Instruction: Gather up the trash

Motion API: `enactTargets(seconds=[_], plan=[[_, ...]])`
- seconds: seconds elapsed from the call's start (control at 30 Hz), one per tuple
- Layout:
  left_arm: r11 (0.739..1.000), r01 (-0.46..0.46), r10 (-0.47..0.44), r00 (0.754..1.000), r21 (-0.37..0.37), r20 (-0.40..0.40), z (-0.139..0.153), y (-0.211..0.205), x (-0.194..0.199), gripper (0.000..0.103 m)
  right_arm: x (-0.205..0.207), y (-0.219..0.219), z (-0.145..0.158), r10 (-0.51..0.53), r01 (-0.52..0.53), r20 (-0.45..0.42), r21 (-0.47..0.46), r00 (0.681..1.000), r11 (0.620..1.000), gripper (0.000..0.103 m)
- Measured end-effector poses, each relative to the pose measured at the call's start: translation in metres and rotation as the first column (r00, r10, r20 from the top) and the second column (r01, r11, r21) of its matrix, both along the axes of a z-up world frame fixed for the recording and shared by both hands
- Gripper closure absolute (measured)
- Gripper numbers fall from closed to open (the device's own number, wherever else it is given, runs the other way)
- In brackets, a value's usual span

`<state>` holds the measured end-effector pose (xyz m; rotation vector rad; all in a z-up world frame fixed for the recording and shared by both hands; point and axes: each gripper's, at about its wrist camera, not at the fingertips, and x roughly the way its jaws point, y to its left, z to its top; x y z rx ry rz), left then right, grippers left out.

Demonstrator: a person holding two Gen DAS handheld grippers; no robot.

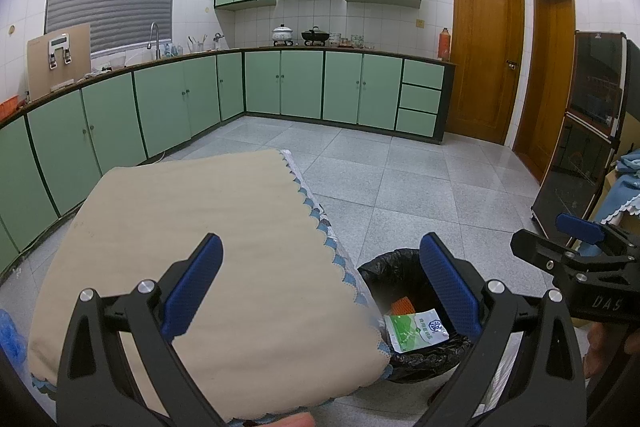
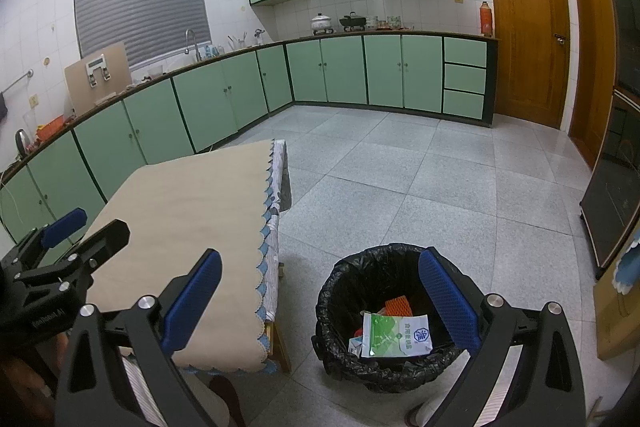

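Note:
A black-lined trash bin [image 2: 340,279] stands on the floor just right of a small table [image 2: 192,211] covered with a beige cloth. Inside the bin lie a green-and-white packet [image 2: 396,335] and an orange scrap [image 2: 398,305]. My right gripper [image 2: 320,303] hovers open above the bin and the table's near corner, with nothing between its fingers. My left gripper [image 1: 322,291] is open too, over the table's [image 1: 192,235] right edge, and holds nothing. In the left wrist view the bin [image 1: 384,267], the packet [image 1: 414,331] and the right gripper's body [image 1: 576,259] show.
Green cabinets [image 2: 224,99] with a sink and pots run along the left and far walls. Wooden doors [image 2: 524,31] stand at the back right. A dark glass cabinet [image 2: 616,195] lines the right side. Grey tiled floor [image 2: 440,187] stretches beyond the bin.

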<state>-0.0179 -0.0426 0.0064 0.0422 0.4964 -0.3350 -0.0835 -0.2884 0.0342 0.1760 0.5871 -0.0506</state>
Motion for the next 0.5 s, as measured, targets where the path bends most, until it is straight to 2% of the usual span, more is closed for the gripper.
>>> enactTargets(seconds=[0.5], plan=[[1.000,-0.012,0.012,1.000,-0.002,-0.004,0.0012,-0.0031,0.0007,0.007,0.0027,-0.0077,-0.0080,0.005,-0.005,-0.012,-0.004,1.000,1.000,0.006]])
